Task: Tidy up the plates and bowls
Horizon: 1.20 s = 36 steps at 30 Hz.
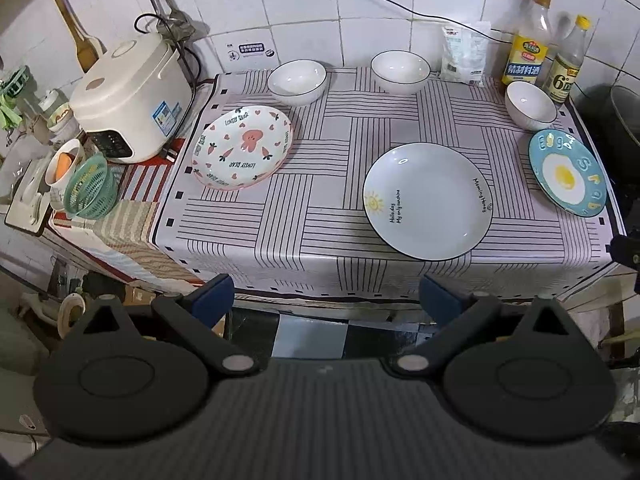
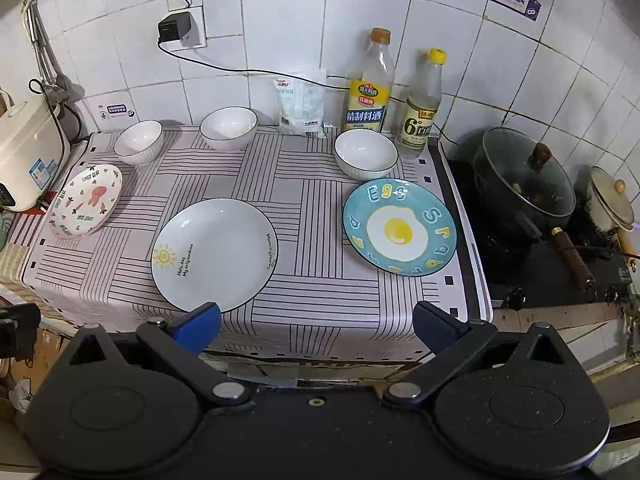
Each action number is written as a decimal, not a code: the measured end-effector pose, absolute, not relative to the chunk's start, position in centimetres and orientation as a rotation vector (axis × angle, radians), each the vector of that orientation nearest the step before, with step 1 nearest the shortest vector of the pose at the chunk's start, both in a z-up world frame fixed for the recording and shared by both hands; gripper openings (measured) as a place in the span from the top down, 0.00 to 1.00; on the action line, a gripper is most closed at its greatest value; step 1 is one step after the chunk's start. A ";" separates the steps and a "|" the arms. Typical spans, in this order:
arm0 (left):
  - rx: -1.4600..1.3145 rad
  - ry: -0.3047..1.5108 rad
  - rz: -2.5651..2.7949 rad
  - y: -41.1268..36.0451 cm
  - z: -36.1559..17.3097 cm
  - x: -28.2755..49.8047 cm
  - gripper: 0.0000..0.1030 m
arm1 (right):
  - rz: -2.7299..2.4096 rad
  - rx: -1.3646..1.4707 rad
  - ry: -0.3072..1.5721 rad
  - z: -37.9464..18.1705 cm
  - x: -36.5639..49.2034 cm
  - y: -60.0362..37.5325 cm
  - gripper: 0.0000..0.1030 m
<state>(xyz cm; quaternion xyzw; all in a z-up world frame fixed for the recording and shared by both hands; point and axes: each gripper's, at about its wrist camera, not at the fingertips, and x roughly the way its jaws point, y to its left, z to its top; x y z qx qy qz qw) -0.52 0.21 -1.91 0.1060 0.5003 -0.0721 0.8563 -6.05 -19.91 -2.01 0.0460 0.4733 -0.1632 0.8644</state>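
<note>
I have both grippers held back from the table, off its near edge: the left gripper (image 1: 326,300) has its blue fingers spread wide with nothing between them, and the right gripper (image 2: 318,326) is likewise wide apart and empty, its left fingertip overlapping the near rim of the sun plate (image 2: 214,254) in view, though I cannot tell if it touches. On the striped cloth (image 1: 312,216) I see three plates lying flat and apart: the pink plate (image 1: 243,148) at the left near the rice cooker (image 1: 132,98), the sun plate (image 1: 428,202) in the middle toward the front, and the egg plate (image 1: 567,172) at the right edge. Three white bowls stand upright along the back: the left bowl (image 1: 297,81) just behind the pink plate, the middle bowl (image 1: 400,71) near the wall, and the right bowl (image 1: 530,105) just behind the egg plate, in front of two bottles (image 2: 370,84). A pot (image 2: 524,182) sits on the stove to the right
</note>
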 end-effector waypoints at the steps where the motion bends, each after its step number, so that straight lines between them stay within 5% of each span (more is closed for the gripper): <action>1: 0.226 1.053 -0.153 0.3 -1.8 -0.4 0.03 | -0.342 0.096 0.992 -2.0 -6.0 -19.9 0.00; 36: 0.229 1.028 -0.174 0.3 -1.2 -0.8 0.03 | -0.343 0.069 0.991 -2.1 -6.2 -20.5 0.00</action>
